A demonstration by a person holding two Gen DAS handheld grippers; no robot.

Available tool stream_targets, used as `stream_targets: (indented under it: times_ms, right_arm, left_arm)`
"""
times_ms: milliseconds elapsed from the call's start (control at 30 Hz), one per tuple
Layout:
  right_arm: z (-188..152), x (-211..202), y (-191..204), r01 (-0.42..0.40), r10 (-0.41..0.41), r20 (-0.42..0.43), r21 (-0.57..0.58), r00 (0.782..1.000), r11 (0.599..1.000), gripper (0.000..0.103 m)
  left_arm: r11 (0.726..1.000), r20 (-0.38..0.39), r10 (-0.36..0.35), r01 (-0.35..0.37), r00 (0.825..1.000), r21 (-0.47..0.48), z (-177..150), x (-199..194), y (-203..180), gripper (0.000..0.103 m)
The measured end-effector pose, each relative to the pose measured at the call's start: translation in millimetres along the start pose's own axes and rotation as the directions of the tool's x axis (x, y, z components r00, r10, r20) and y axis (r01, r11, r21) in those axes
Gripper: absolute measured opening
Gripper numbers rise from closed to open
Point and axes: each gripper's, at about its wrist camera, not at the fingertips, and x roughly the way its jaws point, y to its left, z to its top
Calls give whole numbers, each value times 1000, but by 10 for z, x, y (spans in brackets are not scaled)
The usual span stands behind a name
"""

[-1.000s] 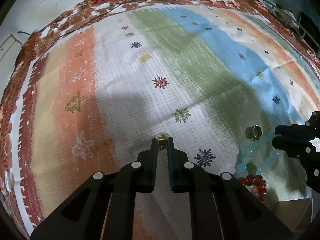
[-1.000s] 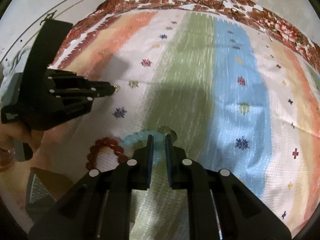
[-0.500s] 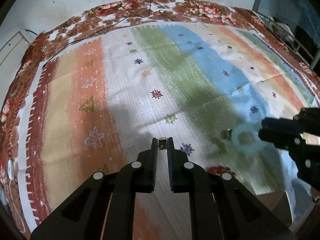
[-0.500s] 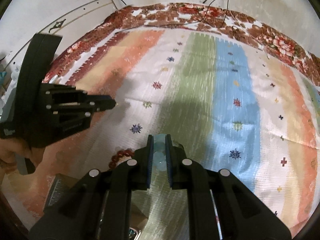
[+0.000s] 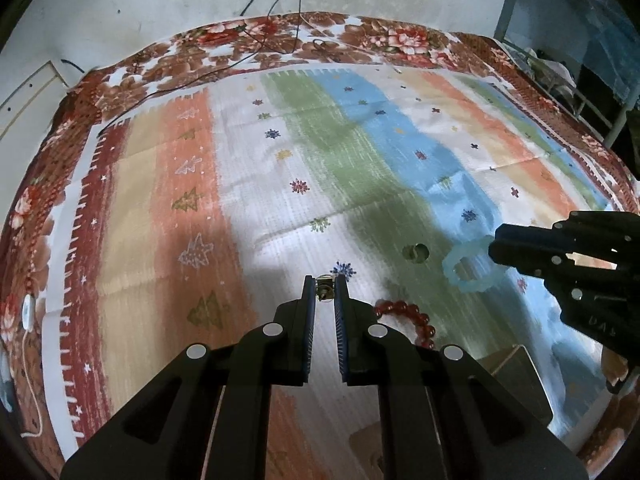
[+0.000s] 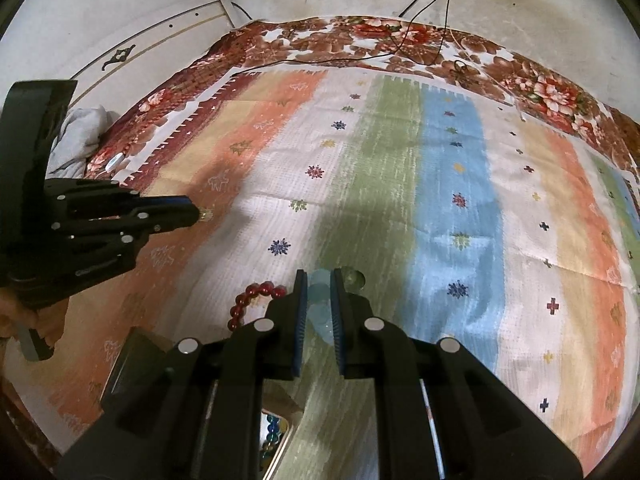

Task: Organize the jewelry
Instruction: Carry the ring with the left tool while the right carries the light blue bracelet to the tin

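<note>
Lifting both pieces off the striped cloth (image 5: 248, 208) | left gripper (image 5: 325, 289) pinches a tiny gold piece (image 5: 323, 289) | right gripper (image 6: 318, 292) squeezes the blue bracelet (image 5: 466, 266), now raised | red bracelet (image 5: 412, 316), small ring (image 5: 416, 252) still lying there.

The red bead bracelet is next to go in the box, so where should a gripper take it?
Grip the red bead bracelet across its far arc, where a few beads lie bare on the cloth. Come straight down from above with one finger inside the loop and one outside. It seems to lie flat, so a side approach would likely just push it along.
</note>
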Motion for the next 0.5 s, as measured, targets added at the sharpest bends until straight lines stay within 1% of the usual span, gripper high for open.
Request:
stream_targets:
  times_ms: [233, 500]
  right_arm:
    - [-55, -193, 51, -7, 7, 36, 6, 999, 1000, 13]
    - [-112, -355, 101, -8, 8, 59, 12, 998, 1000, 13]
  left_arm:
    - [1000, 27, -5, 5, 1000, -13, -85, -165, -16, 9]
    - [1000, 62, -22, 23, 998, -4, -160, -370, -112, 9]
